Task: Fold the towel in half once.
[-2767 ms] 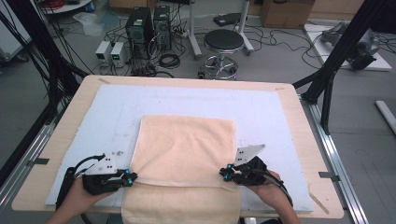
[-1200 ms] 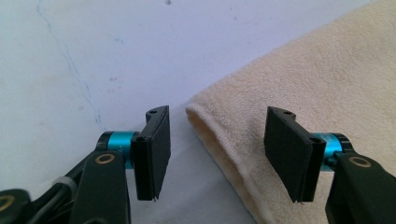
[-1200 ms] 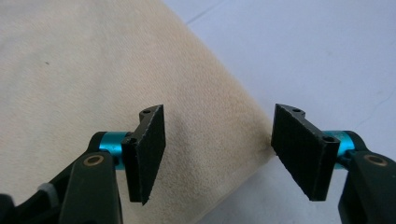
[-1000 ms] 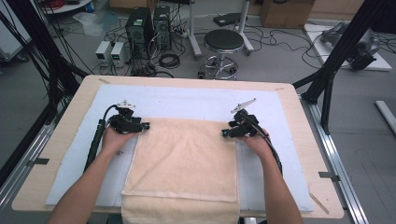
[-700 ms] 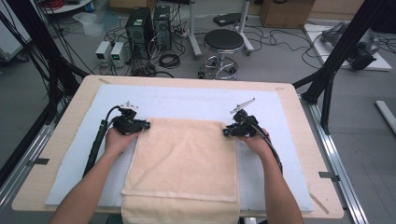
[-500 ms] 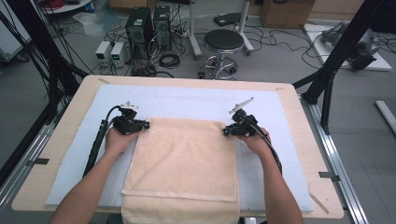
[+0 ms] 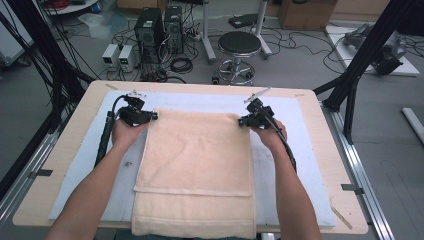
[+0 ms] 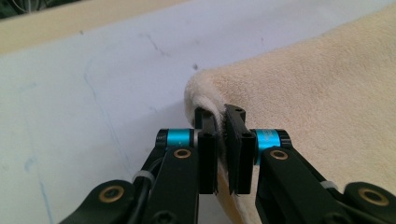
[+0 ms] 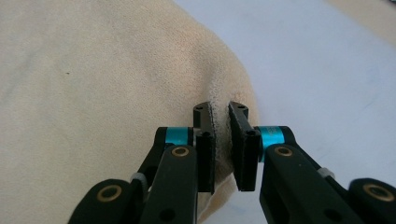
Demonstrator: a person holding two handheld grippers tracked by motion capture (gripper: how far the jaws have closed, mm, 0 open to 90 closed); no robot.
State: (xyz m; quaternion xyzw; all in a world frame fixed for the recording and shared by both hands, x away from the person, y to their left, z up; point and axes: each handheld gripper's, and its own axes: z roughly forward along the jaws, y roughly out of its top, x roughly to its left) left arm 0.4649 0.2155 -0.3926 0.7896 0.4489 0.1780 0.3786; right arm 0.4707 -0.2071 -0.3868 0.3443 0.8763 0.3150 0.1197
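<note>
The towel [image 7: 197,170] is cream-coloured terry cloth. It lies folded on the pale blue mat [image 7: 310,165] that covers the table [image 7: 65,150]. Its far edge runs between my two grippers. Its near end hangs over the table edge closest to me. A fold line crosses the towel near that end, where the upper layer stops short of the lower one.

My left gripper [image 7: 152,116] is at the far left corner of the towel. In the left gripper view, the jaws have just closed on that corner [image 8: 205,88]. The cloth is pinched between the two pads, and a small hump of cloth rises just beyond the fingertips [image 8: 235,112]. The rest of the towel spreads out to the right in that view. Bare mat lies to the left.

My right gripper [image 7: 241,121] is at the far right corner. In the right gripper view, its jaws have also just closed, and they grip the folded edge of the cloth [image 9: 219,107] between the pads. The towel fills the left side of that view. Bare mat lies to the right.

Both forearms reach along the sides of the towel. A black cable [image 7: 106,135] trails back from the left gripper along my left arm.

Beyond the table, on the floor, stand a round stool [image 7: 240,45] and two computer towers [image 7: 160,30] among loose cables.
</note>
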